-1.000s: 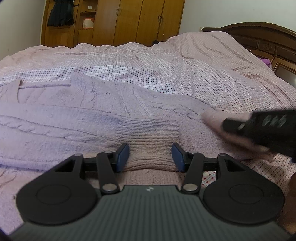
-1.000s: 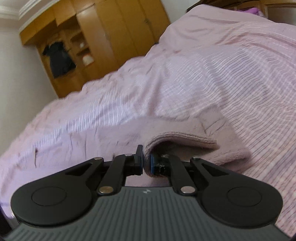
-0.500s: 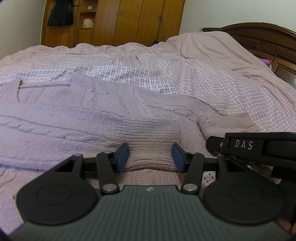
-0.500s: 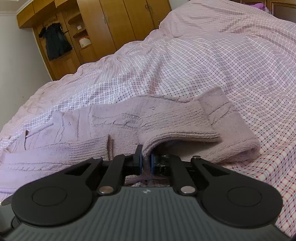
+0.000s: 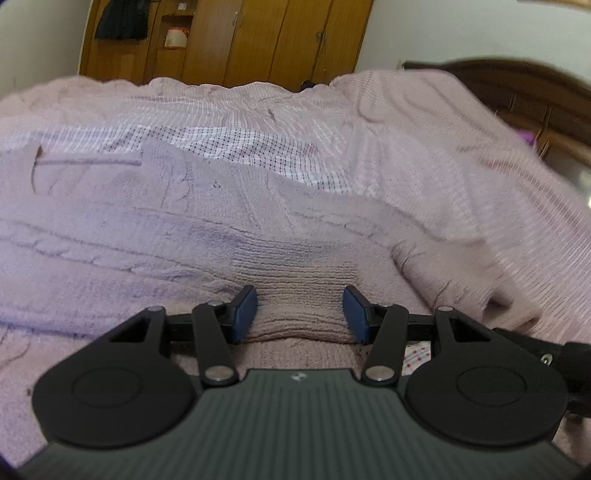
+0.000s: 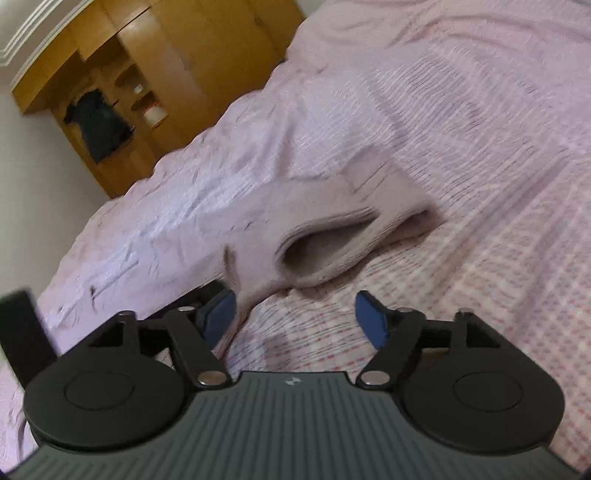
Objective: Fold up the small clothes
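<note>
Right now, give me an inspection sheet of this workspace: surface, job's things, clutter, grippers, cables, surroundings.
Surface: bed under a rumpled pink checked bedspread.
Job's things: one lilac knitted sweater lies spread on the bedspread; one ribbed cuff is folded across its body, the other sleeve lies free with its cuff gaping open.
Clutter: nothing seen on the bed besides the sweater.
Grippers: left gripper open, fingers either side of the ribbed cuff; right gripper open, holding nothing, short of the free sleeve.
Cables: nothing seen.
Surroundings: wooden wardrobe with a dark garment hanging in it; dark wooden headboard. Both views are blurred.
</note>
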Tool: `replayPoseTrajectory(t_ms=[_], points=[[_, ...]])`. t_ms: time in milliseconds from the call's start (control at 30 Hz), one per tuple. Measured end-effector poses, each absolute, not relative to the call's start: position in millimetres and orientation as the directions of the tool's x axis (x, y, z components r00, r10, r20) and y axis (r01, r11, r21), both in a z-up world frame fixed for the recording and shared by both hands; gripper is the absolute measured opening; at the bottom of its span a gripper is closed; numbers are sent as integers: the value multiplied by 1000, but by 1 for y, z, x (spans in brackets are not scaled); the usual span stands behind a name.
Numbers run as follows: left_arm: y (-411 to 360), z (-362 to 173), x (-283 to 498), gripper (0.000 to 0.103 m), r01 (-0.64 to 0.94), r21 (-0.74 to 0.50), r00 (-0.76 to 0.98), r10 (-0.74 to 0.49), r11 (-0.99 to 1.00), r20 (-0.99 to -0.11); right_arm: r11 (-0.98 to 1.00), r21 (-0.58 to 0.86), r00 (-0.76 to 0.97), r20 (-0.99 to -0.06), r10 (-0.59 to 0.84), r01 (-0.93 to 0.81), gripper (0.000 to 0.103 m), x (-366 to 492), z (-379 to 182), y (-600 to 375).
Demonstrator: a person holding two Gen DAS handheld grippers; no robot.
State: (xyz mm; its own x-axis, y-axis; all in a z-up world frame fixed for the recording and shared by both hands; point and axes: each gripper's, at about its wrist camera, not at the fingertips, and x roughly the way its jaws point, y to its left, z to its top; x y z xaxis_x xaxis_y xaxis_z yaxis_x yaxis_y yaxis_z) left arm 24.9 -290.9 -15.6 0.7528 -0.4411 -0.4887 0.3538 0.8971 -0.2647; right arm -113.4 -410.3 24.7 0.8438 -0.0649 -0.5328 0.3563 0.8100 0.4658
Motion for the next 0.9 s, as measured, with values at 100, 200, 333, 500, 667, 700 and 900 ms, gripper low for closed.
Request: replayPoseTrajectory(t_ms=[100, 200, 333, 500, 667, 700, 900], points=[[-272, -9, 14, 55, 325, -341, 778, -455, 882, -434, 777, 364, 779, -578, -244, 514, 81, -118, 32, -424], [-282, 8, 6, 53, 347, -257, 802, -428, 902, -417, 747, 234, 699, -595, -395, 622, 80, -115, 31, -433], [-336, 39, -29, 53, 626, 64, 756, -585, 777, -292, 745, 242, 669, -659, -345, 622, 76, -111, 20, -451], [-406, 40, -40, 26, 771, 400, 635, -646, 496, -423, 802, 167, 660, -673, -333, 574, 76, -106, 15, -455], [-431, 39, -10, 25, 839, 400, 544, -577, 369, -610, 831, 113, 645, -689, -330, 545, 76, -96, 14, -459], [-432, 40, -2, 27, 870, 357, 492, -556, 340, -670, 834, 104, 642, -691, -331, 542, 76, -94, 13, -459], [-425, 46, 12, 48, 900, 322, 432, -501, 295, -750, 844, 43, 624, -693, -361, 535, 79, -89, 14, -449]])
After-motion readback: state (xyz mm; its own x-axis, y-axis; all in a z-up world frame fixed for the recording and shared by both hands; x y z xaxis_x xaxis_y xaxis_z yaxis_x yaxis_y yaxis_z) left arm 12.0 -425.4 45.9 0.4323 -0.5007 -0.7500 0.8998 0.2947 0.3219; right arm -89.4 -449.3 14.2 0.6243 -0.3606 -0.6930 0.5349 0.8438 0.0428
